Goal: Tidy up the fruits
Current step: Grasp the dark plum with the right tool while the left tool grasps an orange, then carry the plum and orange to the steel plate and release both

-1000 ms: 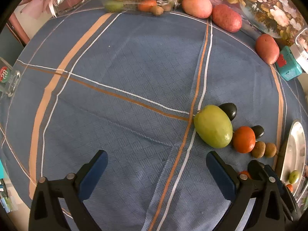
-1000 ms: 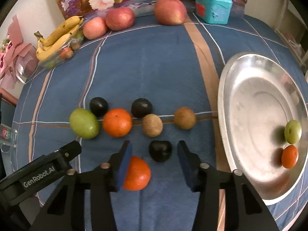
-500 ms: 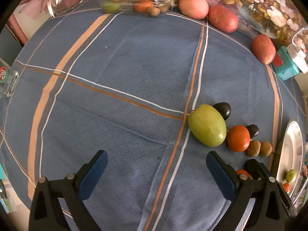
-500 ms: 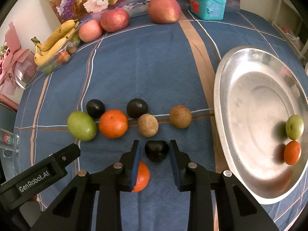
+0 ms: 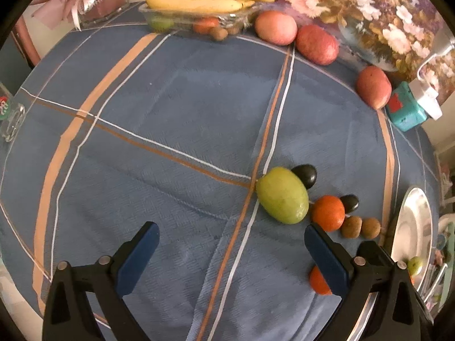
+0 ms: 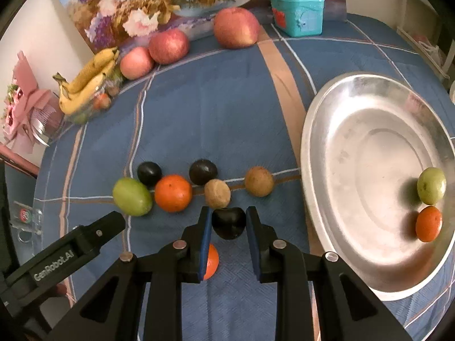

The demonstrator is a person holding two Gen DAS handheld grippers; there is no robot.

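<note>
My right gripper (image 6: 229, 224) is shut on a dark plum (image 6: 229, 222), its blue pads against both sides. An orange (image 6: 211, 261) lies under its left finger. On the blue cloth sit a green fruit (image 6: 132, 196), an orange (image 6: 173, 193), two dark plums (image 6: 149, 173) (image 6: 203, 171) and two brown fruits (image 6: 217, 193) (image 6: 259, 181). The steel tray (image 6: 327, 130) at right holds a small green fruit (image 6: 431, 185) and an orange (image 6: 428, 223). My left gripper (image 5: 231, 251) is open and empty, near the green fruit (image 5: 282, 195).
Bananas (image 6: 85, 82) on a clear dish, three red apples (image 6: 168, 45), a teal box (image 6: 297, 11) and a flower painting (image 6: 159, 2) line the far edge. A pink gift wrap (image 6: 25, 108) stands at left. A clear holder (image 5: 10, 113) sits at the cloth's left edge.
My right gripper has closed its fingers onto the dark plum. My left gripper stays open and has drifted slightly, the fruits shifting left in its view.
</note>
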